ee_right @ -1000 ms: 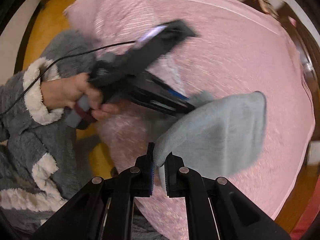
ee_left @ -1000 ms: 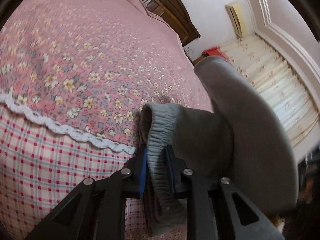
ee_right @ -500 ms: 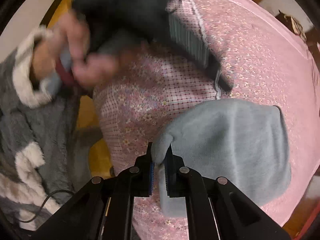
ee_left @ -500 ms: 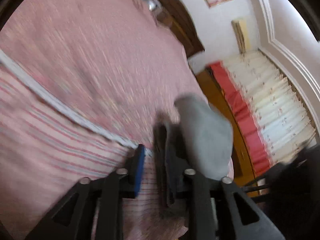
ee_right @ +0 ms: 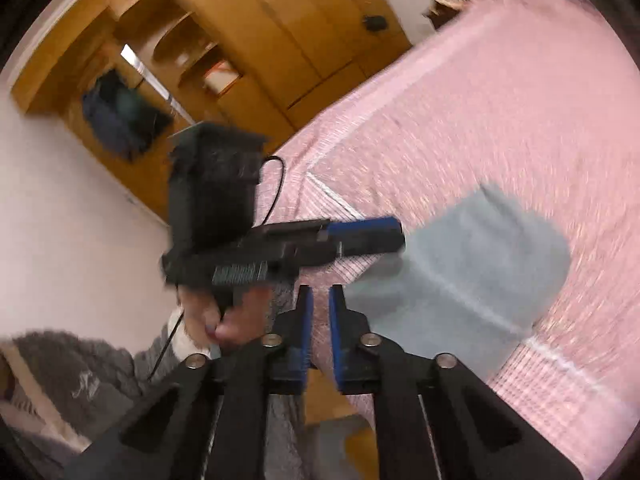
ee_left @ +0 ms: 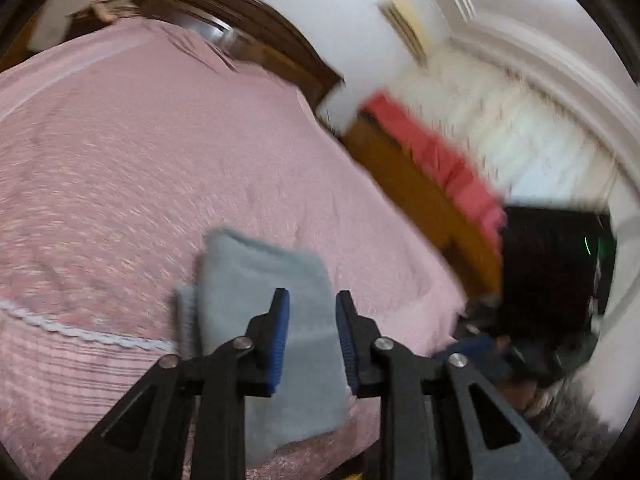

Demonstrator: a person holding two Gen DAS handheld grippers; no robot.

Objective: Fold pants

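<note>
The gray pants are folded into a small bundle lying on the pink bedspread, right in front of and below both tools. The left gripper hangs above the bundle, its jaws just closing in a bit, a clear gap between them and nothing in it. The right gripper sits off the bundle's left edge, jaws narrow, nearly together, gripping nothing. Everything's pretty motion-blurred.

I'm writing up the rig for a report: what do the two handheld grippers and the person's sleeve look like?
Both the left gripper and right gripper have black angular plastic fingers with silver rivets and ribbed blue pads. A thin black cable trails from the left one. The sleeve is fuzzy grey fleece with whitish trim.
</note>
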